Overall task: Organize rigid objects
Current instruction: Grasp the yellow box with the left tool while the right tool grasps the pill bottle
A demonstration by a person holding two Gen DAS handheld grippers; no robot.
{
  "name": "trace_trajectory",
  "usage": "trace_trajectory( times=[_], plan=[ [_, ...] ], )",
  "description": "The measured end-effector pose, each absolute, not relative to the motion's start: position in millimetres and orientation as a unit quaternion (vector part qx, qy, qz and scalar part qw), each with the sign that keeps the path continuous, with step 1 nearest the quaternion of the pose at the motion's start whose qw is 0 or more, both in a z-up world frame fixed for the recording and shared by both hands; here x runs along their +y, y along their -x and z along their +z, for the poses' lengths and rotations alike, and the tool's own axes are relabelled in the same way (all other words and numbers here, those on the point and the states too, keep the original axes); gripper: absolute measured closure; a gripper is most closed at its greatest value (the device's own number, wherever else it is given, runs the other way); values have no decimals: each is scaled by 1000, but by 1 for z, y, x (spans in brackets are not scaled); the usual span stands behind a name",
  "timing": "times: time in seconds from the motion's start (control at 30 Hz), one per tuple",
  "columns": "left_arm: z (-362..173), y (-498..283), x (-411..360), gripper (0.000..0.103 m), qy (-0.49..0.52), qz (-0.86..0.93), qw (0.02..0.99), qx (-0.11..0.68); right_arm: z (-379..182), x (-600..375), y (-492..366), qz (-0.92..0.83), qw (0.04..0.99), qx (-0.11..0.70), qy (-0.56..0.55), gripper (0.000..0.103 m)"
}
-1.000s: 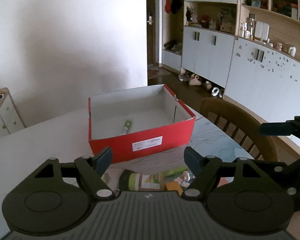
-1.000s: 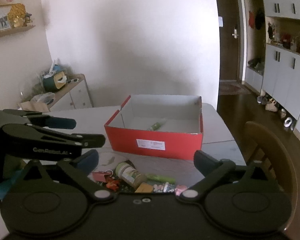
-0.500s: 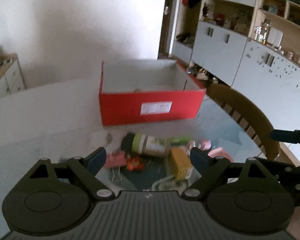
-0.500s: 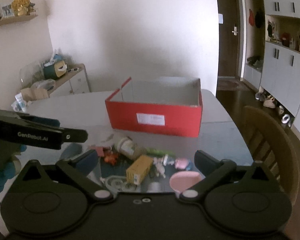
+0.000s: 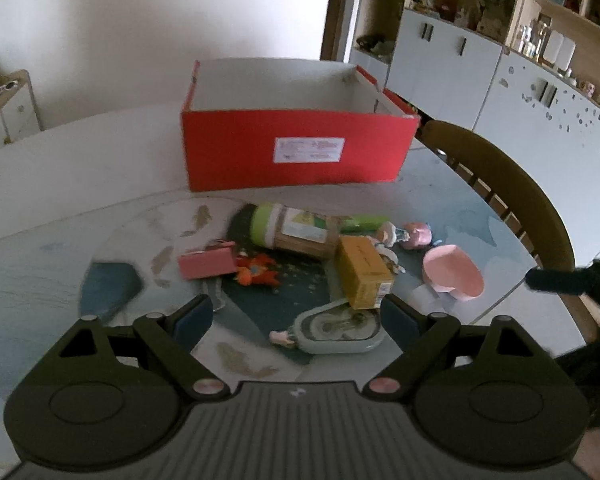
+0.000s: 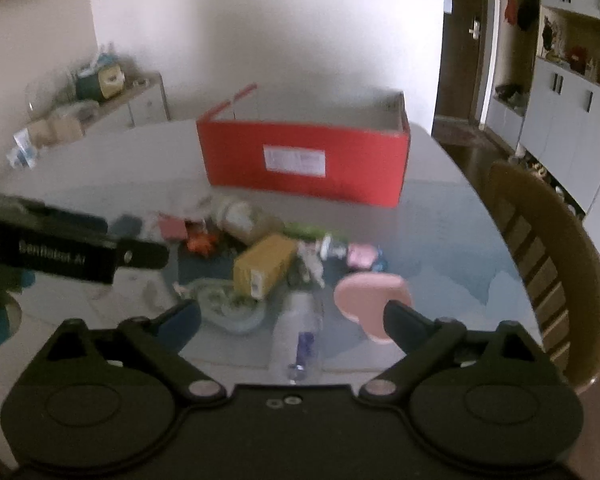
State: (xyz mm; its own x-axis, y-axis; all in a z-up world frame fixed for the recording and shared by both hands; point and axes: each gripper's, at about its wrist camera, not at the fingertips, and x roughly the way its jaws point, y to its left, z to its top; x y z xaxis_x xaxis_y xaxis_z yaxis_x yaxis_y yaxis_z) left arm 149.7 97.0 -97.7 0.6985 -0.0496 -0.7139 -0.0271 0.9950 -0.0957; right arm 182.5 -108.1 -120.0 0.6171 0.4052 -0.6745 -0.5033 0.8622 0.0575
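Observation:
A red open box [image 5: 300, 152] [image 6: 304, 164] stands at the back of the table. In front of it lies a heap: a green-lidded jar [image 5: 296, 232], a yellow carton [image 5: 364, 272] [image 6: 264, 266], a pink heart-shaped dish [image 5: 452, 274] [image 6: 374, 292], a pink purse [image 5: 206, 265], an orange toy [image 5: 258, 272] and a pale green oval case [image 5: 340, 328]. My left gripper [image 5: 296, 316] hangs open above the case, holding nothing. My right gripper [image 6: 290, 316] is open with its jaws closing; a clear bottle [image 6: 300, 336] lies on the table below them, untouched.
A wooden chair [image 5: 500, 184] [image 6: 548, 248] stands at the table's right edge. A low cabinet [image 6: 100, 108] with clutter is at the back left. White cupboards line the right wall. In the right wrist view the left gripper's finger [image 6: 72, 248] reaches in from the left.
Both grippers have sunk toward the table and tipped down. The heap of objects now fills the middle of both views. The box's inside no longer shows.

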Motion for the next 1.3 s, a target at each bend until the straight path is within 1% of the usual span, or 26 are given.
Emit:
trace_trajectory(
  times=[0.13,0.17,0.23,0.3,0.43,0.57,0.67,0.83,0.87,0.9,0.97,1.03,1.1,1.13,1.17,1.2,1.27,1.3],
  plan=[
    [-109,-168,84,12,47,-14,914,402,-134,-105,-188,251,890,374,69,8],
    [-112,-173,81,12,45,-16,913,405,-138,-105,-190,250,888,379,70,9],
    [-117,-183,75,12,44,-19,910,412,-143,-103,-193,253,883,388,68,17],
    [-122,-193,71,12,49,-24,906,421,-147,-101,-195,253,880,395,70,17],
    [-132,-211,64,12,60,-27,896,439,-154,-98,-201,254,875,407,68,23],
    [-143,-230,58,12,59,-14,889,455,-159,-94,-206,252,872,414,70,24],
    [-151,-242,59,12,77,-7,883,464,-163,-92,-211,250,869,422,68,28],
    [-160,-254,53,13,74,-3,876,476,-167,-92,-216,248,864,433,63,34],
    [-161,-256,51,20,72,-4,877,475,-167,-93,-217,248,863,435,61,35],
    [-161,-257,50,28,68,-3,878,474,-168,-93,-219,247,863,437,58,37],
    [-162,-259,49,36,67,1,879,472,-169,-93,-222,245,862,441,52,40],
    [-164,-262,49,38,71,2,875,479,-170,-94,-225,241,861,445,47,44],
    [-167,-265,50,49,78,-1,872,484,-171,-95,-227,240,860,449,41,45],
    [-168,-266,49,52,79,-2,871,485,-171,-95,-228,239,859,450,41,47],
    [-168,-267,49,58,78,-3,871,485,-171,-94,-229,239,859,450,41,48],
    [-168,-267,48,62,77,-4,871,485,-171,-94,-230,240,859,451,40,52],
    [-169,-268,47,64,78,-7,870,487,-170,-94,-231,239,858,452,40,56],
    [-169,-268,47,67,81,-10,869,488,-170,-94,-231,238,858,454,41,59]
  ],
)
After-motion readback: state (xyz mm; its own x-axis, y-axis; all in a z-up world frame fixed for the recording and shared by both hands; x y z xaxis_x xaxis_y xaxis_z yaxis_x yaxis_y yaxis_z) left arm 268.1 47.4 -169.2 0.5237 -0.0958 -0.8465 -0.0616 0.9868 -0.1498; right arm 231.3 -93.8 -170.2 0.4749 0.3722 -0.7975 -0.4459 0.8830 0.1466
